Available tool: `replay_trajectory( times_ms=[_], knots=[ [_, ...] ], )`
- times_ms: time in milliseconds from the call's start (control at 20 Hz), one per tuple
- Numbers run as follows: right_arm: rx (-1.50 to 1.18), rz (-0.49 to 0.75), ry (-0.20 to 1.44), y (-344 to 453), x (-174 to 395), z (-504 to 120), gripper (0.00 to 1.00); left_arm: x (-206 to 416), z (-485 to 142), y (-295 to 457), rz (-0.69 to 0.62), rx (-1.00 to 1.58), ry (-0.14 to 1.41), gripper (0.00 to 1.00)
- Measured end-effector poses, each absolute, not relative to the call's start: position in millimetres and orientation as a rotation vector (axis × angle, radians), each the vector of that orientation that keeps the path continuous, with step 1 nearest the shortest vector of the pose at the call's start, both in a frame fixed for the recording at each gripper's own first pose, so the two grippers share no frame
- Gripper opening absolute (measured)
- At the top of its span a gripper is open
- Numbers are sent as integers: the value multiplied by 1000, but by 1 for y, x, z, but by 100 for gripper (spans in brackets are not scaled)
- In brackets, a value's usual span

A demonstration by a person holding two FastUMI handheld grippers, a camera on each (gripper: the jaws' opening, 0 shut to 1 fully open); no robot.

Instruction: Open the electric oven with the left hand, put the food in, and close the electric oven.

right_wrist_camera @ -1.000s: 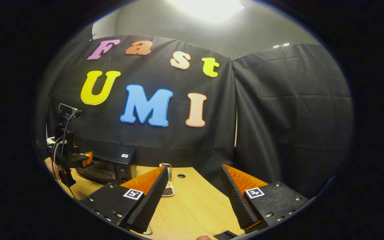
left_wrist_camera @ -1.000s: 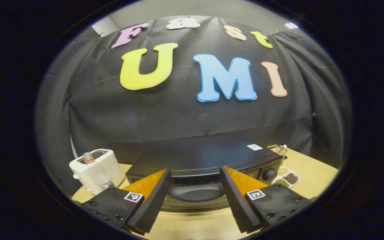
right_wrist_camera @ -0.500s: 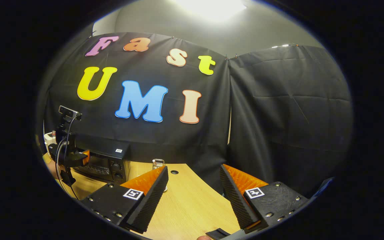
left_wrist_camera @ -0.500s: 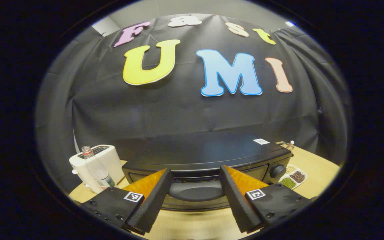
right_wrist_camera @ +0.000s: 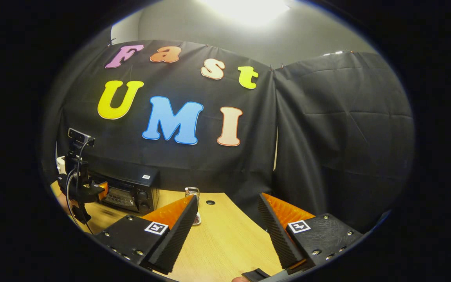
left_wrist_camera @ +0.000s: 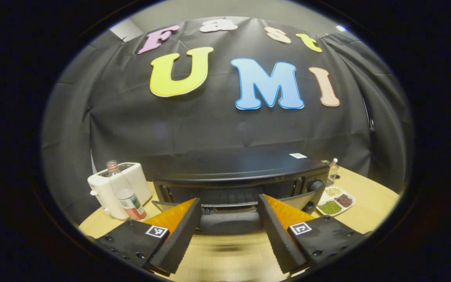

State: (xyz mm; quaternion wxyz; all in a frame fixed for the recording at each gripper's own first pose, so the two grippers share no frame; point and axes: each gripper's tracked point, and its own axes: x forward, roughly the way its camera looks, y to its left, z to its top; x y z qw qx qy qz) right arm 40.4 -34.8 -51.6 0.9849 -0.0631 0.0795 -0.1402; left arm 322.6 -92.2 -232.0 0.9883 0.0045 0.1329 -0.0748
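Black electric oven [left_wrist_camera: 245, 178] sits on the wooden table [left_wrist_camera: 366, 203], long axis across your left gripper view, door [left_wrist_camera: 229, 219] tilted partly open toward you. Your left gripper [left_wrist_camera: 228, 235] is spread wide, its fingers flanking the door handle; contact cannot be confirmed. Left of the oven stand a white toaster [left_wrist_camera: 131, 188] and plastic bottle [left_wrist_camera: 125, 194]; right, a divided dish of beans [left_wrist_camera: 335, 197]. Your right gripper [right_wrist_camera: 227, 235] is spread apart, empty.
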Motion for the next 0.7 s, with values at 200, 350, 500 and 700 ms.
replay_trajectory(
  times_ms=[200,350,500,700],
  knots=[
    [-114,-264,156,-36,37,-52,95,301,-241,-91,-149,20,288,100],
    [-102,-254,148,-39,35,-51,95,284,-253,-90,-155,33,311,100],
    [-88,-254,149,-44,32,-53,95,269,-265,-89,-154,51,340,100],
    [-69,-253,149,-51,27,-56,95,253,-285,-90,-148,71,382,100]
  ],
)
